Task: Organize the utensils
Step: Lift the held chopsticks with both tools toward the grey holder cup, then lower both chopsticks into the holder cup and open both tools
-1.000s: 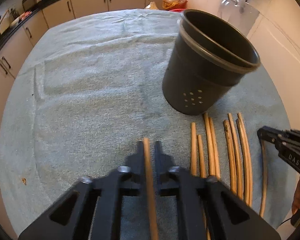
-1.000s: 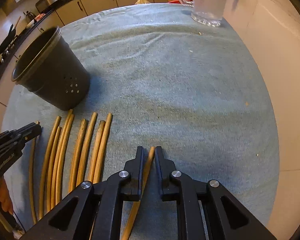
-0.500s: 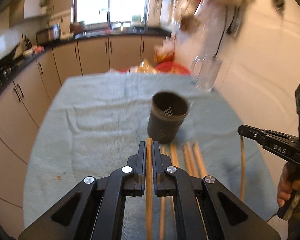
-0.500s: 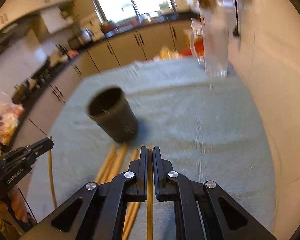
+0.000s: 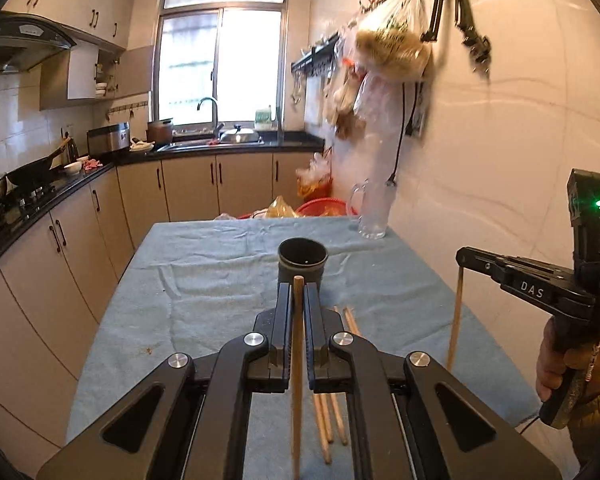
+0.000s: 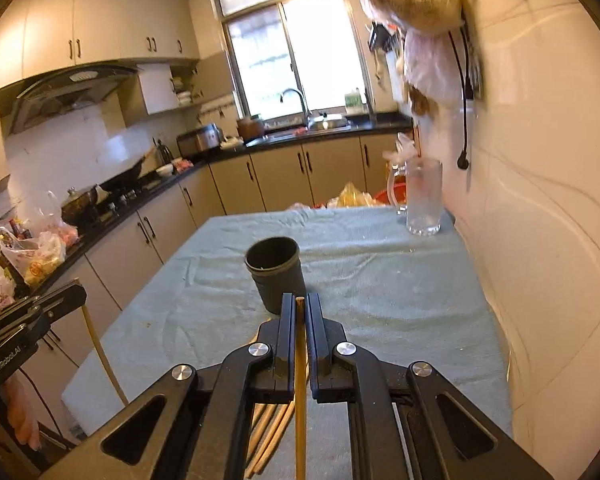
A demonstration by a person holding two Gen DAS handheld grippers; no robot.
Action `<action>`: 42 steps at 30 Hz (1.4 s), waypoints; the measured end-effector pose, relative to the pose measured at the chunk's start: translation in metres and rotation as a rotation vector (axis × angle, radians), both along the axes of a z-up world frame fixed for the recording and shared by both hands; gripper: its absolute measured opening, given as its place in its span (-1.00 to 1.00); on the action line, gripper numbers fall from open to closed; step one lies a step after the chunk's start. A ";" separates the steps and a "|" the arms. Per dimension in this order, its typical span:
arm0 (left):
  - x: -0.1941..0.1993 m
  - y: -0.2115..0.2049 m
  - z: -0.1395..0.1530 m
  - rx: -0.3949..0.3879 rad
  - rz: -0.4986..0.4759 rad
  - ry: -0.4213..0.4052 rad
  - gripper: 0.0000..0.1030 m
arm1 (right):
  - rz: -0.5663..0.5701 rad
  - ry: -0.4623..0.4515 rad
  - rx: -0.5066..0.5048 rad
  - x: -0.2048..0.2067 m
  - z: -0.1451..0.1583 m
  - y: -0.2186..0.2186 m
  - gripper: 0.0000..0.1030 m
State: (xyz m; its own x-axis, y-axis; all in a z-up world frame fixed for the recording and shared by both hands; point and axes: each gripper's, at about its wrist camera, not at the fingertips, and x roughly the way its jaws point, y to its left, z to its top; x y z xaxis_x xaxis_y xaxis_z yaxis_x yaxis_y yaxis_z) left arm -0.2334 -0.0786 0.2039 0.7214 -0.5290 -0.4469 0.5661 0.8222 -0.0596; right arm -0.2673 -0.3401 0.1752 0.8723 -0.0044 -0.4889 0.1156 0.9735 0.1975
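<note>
Left gripper (image 5: 298, 300) & right gripper (image 6: 299, 312) fingers each clamp a thin wooden chopstick (image 5: 297, 360) lengthwise, tips toward dark round plastic holder (image 5: 302, 264) on table (image 5: 204, 280).

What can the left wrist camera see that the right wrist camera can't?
Only the left wrist view shows the right gripper from the side, its chopstick hanging down, and the hand holding it. Only the right wrist view shows the left gripper from the side and the plastic bags on the counter. Both show the dark cup on the blue cloth, loose chopsticks lying there, and the glass mug.
</note>
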 end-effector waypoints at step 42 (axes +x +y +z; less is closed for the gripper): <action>0.177 -0.077 0.111 -0.210 0.101 -0.073 -0.91 | -0.026 -0.306 0.070 0.128 0.109 -0.031 -0.90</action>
